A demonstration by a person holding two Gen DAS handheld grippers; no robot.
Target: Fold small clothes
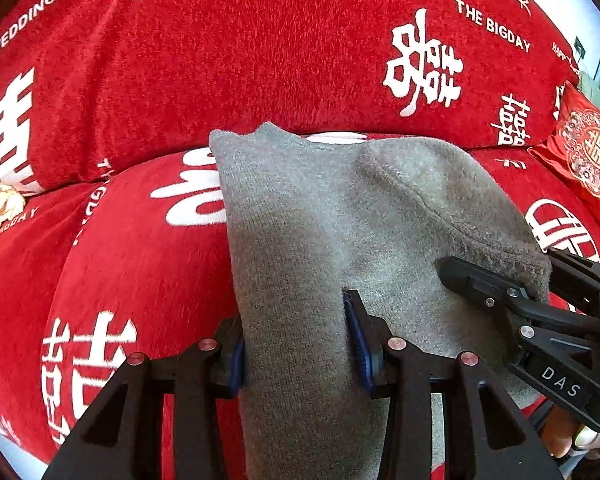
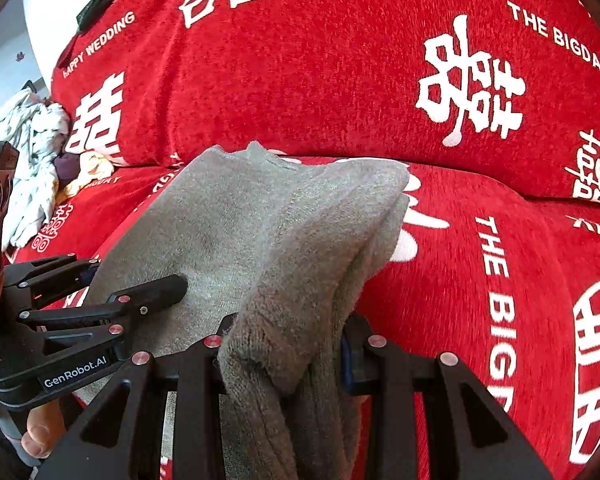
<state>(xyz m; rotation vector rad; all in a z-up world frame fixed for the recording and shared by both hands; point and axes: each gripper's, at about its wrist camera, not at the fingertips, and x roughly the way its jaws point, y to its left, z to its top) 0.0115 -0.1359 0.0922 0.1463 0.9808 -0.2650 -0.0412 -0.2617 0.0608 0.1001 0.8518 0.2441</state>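
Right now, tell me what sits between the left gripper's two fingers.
A fold of the grey knitted sweater fills the gap, clamped by the left gripper; the left wrist view shows it.

You are looking at a sofa (image 1: pixel 260 60) wearing a red cover with white lettering and double-happiness signs. At the sofa's right end, a small red embroidered cushion (image 1: pixel 584 156) is leaning against the backrest. At the sofa's left end, a heap of crumpled white patterned cloth (image 2: pixel 32 176) is lying on the seat, with a pale wall (image 2: pixel 4 60) showing behind it.
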